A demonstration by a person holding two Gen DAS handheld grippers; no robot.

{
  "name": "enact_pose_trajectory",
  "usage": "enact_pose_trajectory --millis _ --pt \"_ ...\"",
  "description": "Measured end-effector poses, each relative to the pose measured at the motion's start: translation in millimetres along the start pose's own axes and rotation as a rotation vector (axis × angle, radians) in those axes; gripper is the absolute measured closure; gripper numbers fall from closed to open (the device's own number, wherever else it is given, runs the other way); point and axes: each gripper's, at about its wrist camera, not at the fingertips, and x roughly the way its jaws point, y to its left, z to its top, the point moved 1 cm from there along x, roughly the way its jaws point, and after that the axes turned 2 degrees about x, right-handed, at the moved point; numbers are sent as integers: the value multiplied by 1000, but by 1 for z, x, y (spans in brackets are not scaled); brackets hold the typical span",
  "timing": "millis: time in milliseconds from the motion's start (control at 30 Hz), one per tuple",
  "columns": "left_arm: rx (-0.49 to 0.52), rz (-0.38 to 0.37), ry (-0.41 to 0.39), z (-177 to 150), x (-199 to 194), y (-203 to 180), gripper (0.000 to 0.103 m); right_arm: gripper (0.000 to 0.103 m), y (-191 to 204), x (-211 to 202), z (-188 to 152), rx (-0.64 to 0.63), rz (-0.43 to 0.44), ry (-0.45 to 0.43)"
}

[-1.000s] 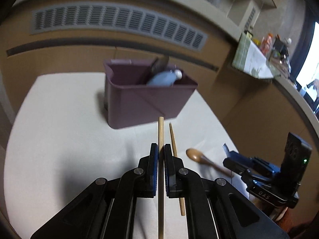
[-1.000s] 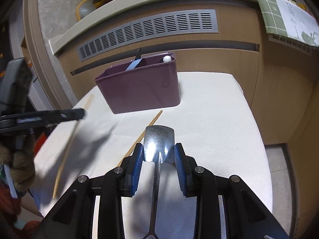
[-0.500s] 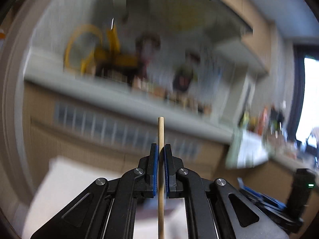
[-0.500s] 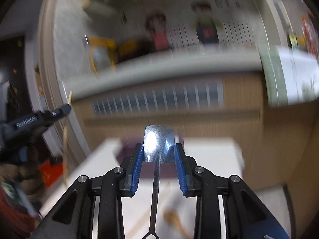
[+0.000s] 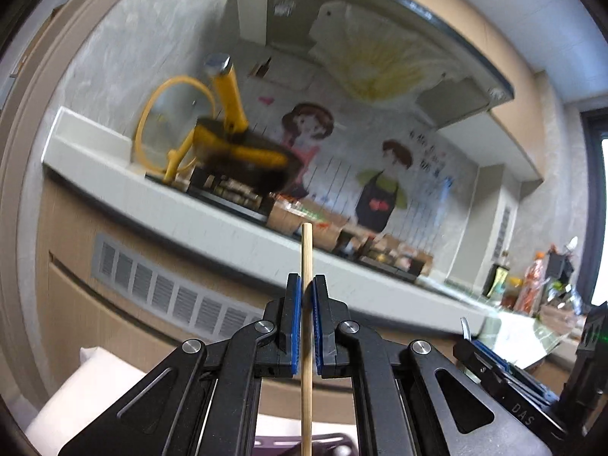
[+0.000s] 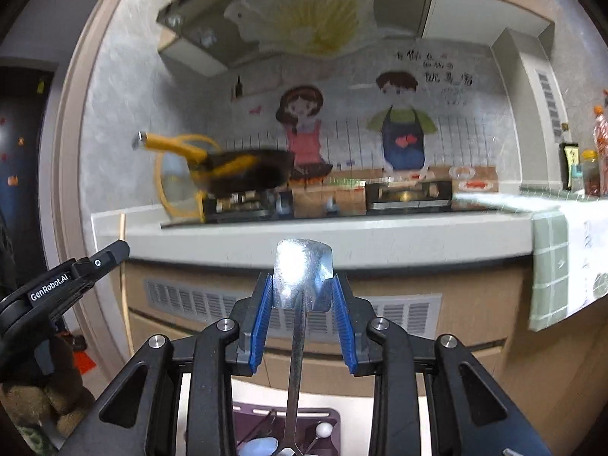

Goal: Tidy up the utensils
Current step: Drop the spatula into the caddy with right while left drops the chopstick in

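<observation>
you've got both tools upright over the purple bin (image 6: 285, 423) now. your left gripper (image 5: 307, 321) is pinching a wooden chopstick (image 5: 306, 342), lower end hanging at the bin's rim. your right gripper (image 6: 300, 315) is pinching a metal spatula (image 6: 302, 277) by its flat blade, handle dangling down into the bin among the utensils already there. here's the risk: that thin chopstick could pivot between the pads, tip sideways and catch the rim instead of dropping in. the spatula blade is slick metal, so it might slide early. room looks tight, both grippers crowd the bin, and the counter edge (image 6: 342, 243) stands just behind the bin, so come down straight.
</observation>
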Motion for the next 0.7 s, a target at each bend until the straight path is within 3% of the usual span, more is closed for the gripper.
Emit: enact_pose_trajectory --millis 333,700 --pt "-46 25 44 -54 49 26 97 74 -10 64 -45 3 -37 80" --pt "-30 60 61 -86 50 31 97 74 -21 86 -74 32 -32 118"
